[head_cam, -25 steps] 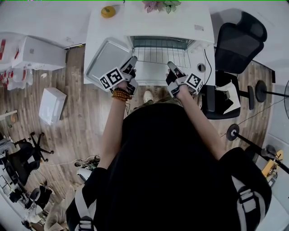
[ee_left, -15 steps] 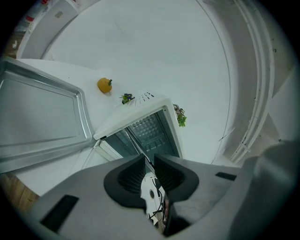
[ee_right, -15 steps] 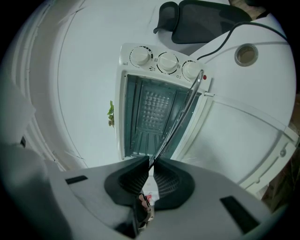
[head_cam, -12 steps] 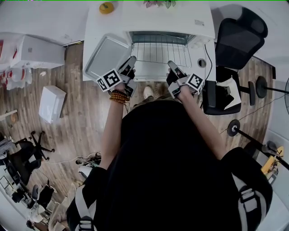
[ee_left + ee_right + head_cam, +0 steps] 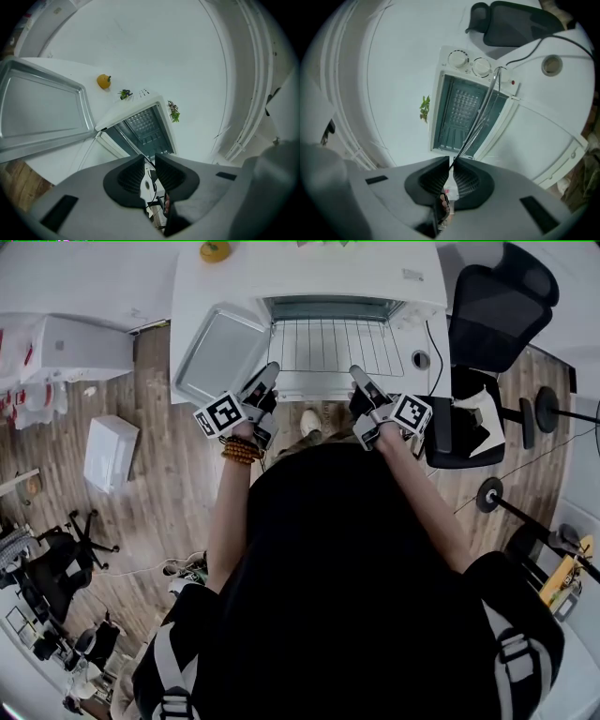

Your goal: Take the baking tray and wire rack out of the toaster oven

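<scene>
The wire rack (image 5: 336, 345) sticks out of the open white toaster oven (image 5: 333, 307) at the back of the white table (image 5: 199, 296). My left gripper (image 5: 265, 379) is shut on the rack's front left corner. My right gripper (image 5: 359, 379) is shut on its front right corner. In the right gripper view the rack (image 5: 480, 110) runs edge-on from the closed jaws (image 5: 451, 164) into the oven cavity (image 5: 459, 117). The left gripper view shows a thin wire pinched between its pads (image 5: 149, 164). The silver baking tray (image 5: 217, 354) lies empty on the table left of the oven.
A small yellow-orange fruit (image 5: 214, 251) sits at the table's back left, with a small plant (image 5: 174, 111) behind the oven. A black cable (image 5: 433, 352) runs along the table's right side. A black office chair (image 5: 497, 306) stands to the right, and a white box (image 5: 111, 451) lies on the wooden floor.
Both grippers have drawn back toward the person and risen slightly, still gripping the rack. The rack has slid further out of the oven.
</scene>
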The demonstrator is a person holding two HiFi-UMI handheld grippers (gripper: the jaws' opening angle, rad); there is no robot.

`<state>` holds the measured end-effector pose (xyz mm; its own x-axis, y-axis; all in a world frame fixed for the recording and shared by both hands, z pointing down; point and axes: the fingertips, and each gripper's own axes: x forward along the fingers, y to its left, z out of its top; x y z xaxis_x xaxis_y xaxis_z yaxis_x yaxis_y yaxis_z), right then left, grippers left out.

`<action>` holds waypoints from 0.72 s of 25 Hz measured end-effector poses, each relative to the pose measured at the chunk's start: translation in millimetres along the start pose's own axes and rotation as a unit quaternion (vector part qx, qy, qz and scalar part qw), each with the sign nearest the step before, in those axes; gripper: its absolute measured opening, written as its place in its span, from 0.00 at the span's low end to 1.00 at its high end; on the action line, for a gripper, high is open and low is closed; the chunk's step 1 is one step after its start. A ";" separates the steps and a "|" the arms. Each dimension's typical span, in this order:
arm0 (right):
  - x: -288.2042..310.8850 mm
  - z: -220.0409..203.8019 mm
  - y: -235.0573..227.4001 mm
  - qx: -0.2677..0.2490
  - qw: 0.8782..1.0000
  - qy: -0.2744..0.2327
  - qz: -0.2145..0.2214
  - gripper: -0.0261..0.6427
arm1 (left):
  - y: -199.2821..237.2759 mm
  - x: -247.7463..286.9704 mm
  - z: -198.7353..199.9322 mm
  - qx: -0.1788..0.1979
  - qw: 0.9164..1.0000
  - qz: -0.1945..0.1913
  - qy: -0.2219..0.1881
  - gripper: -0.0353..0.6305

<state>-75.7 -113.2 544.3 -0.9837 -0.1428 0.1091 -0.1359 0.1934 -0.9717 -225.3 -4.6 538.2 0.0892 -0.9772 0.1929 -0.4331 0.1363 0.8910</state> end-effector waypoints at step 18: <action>-24.0 -31.8 22.8 -0.120 0.985 0.116 0.034 0.10 | -8.1 -37.5 -40.5 -0.117 0.992 -0.057 0.002 0.14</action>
<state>-58.9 -74.5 526.3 -0.9882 0.0990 0.1173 -0.0651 0.4219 -0.9043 -188.8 37.6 540.3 0.1305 -0.9877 0.0862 -0.2008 0.0588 0.9779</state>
